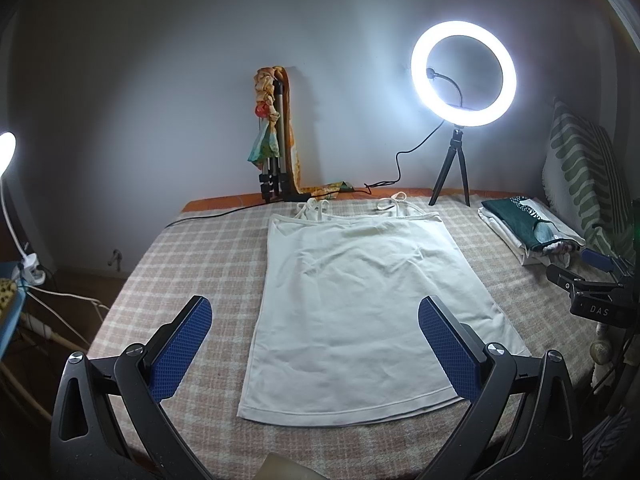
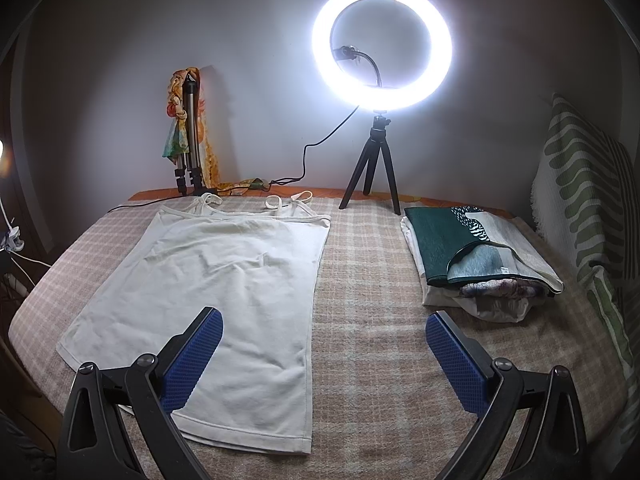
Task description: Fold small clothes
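We hold our left gripper (image 1: 316, 344) and right gripper (image 2: 324, 354) spread wide, empty, above the checked blanket (image 2: 372, 280). The white camisole (image 1: 360, 304) lies flat, hem nearest, bare blanket around. Beyond: folded clothes stack (image 2: 460, 248), ring light tripod (image 2: 372, 168).

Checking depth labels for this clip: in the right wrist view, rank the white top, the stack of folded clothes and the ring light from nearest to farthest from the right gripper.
1. White top: spread flat, left of centre, its hem beside the right gripper.
2. Stack of folded clothes: right side, mid-blanket.
3. Ring light: on a tripod at the far edge, by the wall.
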